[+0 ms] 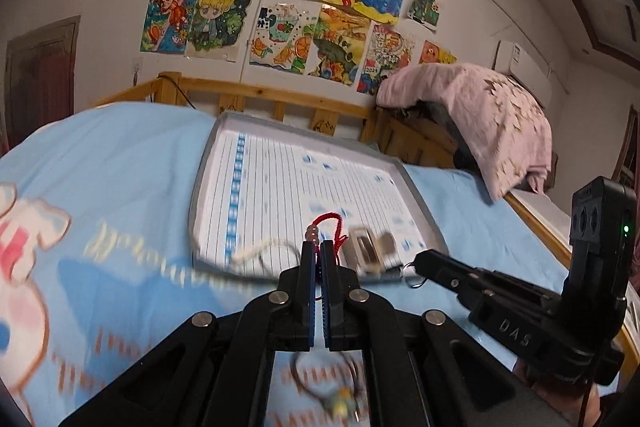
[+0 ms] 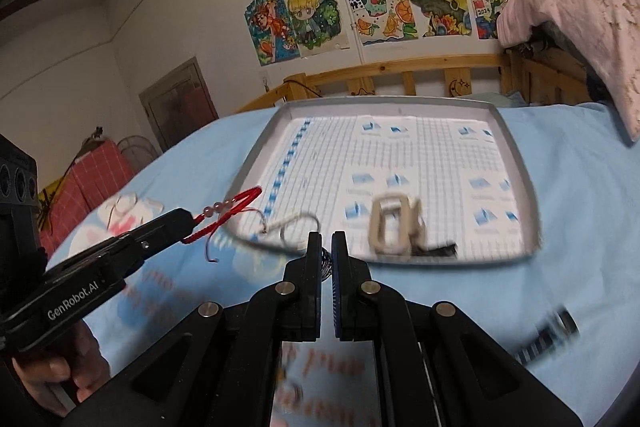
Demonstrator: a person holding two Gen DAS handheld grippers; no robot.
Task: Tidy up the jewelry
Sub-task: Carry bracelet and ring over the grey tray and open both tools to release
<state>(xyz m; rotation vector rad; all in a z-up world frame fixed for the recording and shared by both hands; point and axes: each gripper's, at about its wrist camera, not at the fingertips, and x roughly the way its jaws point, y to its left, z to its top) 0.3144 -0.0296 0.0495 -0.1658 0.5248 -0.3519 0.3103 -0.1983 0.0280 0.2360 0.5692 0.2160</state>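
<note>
My left gripper (image 1: pixel 317 247) is shut on a red cord bracelet (image 1: pixel 326 223) with pinkish beads; in the right wrist view the bracelet (image 2: pixel 228 207) hangs from its tip over the near left corner of the grey tray (image 2: pixel 520 163). My right gripper (image 2: pixel 326 239) is shut on a small metal ring or chain (image 2: pixel 327 261); in the left wrist view a ring (image 1: pixel 412 273) hangs at its tip. A pale beige keychain piece (image 2: pixel 394 223) and a white cord loop (image 2: pixel 294 223) lie in the tray's near part (image 1: pixel 200 187).
The tray lies on a light blue bedsheet (image 2: pixel 580 227). A blurred dark striped item (image 2: pixel 548 339) lies on the sheet at right. A small bracelet with a charm (image 1: pixel 340 399) lies on the sheet under my left gripper. A wooden bed rail (image 2: pixel 400 71) and pink blanket (image 2: pixel 580 27) stand behind.
</note>
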